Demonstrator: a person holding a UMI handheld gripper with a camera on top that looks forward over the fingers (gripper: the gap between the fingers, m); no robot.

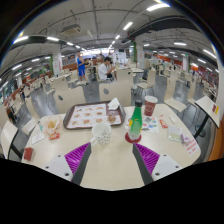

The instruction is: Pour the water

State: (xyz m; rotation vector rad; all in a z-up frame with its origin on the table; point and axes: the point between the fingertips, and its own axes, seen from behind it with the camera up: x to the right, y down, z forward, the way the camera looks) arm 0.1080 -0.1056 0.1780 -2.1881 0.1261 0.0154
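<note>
the claw [112, 165] is spread wide with nothing in it, its two purple pads [76, 155] low and well back from everything on the pale surface [60, 160]. just ahead of the fingers, a little toward the right one, a green bottle [135, 122] stands upright on its own. beside it, nearer the left finger, sits a small clear cup [102, 134], also upright; the two are near but apart. a second, paper cup [149, 105] stands beyond the bottle. farther off to the left lies a tray [92, 116] with food on it, and cartons and wrappers are scattered toward both ends of the surface. people [103, 68] sit at tables deeper in the hall.

this looks like the opening step: reaching for the bottle, with no grasp made and no water poured. whether the bottle is capped, and how full it is, cannot be told.

the next move calls for bringing the claw forward and slightly right so the bottle's body comes between the fingers, then closing on it firmly enough to lift. the clear cup stands close to that path, so the left finger should pass clear of it rather than knock it.
</note>
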